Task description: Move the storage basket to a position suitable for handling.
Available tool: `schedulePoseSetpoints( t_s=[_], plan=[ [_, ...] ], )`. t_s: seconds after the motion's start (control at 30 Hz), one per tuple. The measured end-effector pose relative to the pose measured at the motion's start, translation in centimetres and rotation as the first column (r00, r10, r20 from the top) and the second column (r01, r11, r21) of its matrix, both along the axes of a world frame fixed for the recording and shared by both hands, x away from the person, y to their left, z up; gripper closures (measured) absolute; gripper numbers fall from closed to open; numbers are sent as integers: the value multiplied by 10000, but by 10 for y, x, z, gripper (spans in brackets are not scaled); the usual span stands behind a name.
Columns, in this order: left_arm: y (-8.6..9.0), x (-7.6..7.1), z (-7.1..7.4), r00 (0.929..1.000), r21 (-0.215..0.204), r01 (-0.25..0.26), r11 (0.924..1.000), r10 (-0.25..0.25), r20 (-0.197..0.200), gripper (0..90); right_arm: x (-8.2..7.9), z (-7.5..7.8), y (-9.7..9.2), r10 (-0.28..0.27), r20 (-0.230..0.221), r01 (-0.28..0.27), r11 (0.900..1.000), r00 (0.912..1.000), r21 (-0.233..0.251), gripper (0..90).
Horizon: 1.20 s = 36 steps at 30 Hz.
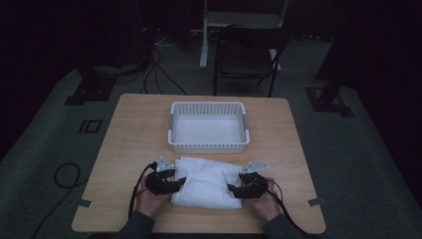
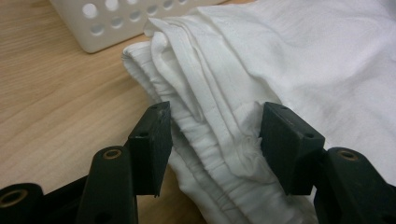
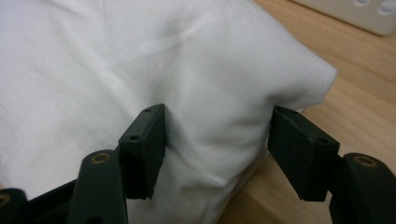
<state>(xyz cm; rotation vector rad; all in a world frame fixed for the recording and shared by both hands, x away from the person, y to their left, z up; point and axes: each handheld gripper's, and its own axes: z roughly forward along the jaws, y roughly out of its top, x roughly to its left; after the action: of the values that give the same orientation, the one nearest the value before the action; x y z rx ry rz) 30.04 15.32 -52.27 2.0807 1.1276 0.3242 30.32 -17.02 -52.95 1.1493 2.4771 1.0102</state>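
The left tongs (image 2: 212, 140) grasp the left end of a folded white cloth (image 2: 280, 70); in the left gripper view the two black jaws press into the stacked, pleated folds, which bunch up between them. The right tongs (image 3: 217, 149) grasp the cloth's right end; in the right gripper view the fabric bulges between the jaws and dents where the pads meet it.

From the high view, the left tongs (image 1: 174, 183) and right tongs (image 1: 235, 189) face each other across the cloth (image 1: 206, 181), each held by one of the person's hands, whose forearms come in over the near edge of the surface (image 1: 124, 134). The cloth lies as a thick folded bundle near the middle of the near edge, resting on the light wooden surface.

Just beyond the cloth, toward the far edge and roughly centred, stands a white perforated basket (image 1: 208, 147). Its near wall is just beside the cloth's far side.
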Motion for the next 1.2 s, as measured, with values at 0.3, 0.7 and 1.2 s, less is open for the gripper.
schedulePoseSetpoints(
  t_s=[0.3,0.7,1.2],
  plan=[
    [1,14,1,9997,103,-220,9997,219,86,435,16,0,2,-140,93,139,9999,9999,50,364],
    [6,30,1,9984,97,-553,9984,552,140,432,38,1,10,-460,319,459,9989,9984,13,364],
    [27,35,19,9955,-1035,-904,9905,929,196,363,41,19,4,-869,588,841,9953,9945,483,325]
  ],
)
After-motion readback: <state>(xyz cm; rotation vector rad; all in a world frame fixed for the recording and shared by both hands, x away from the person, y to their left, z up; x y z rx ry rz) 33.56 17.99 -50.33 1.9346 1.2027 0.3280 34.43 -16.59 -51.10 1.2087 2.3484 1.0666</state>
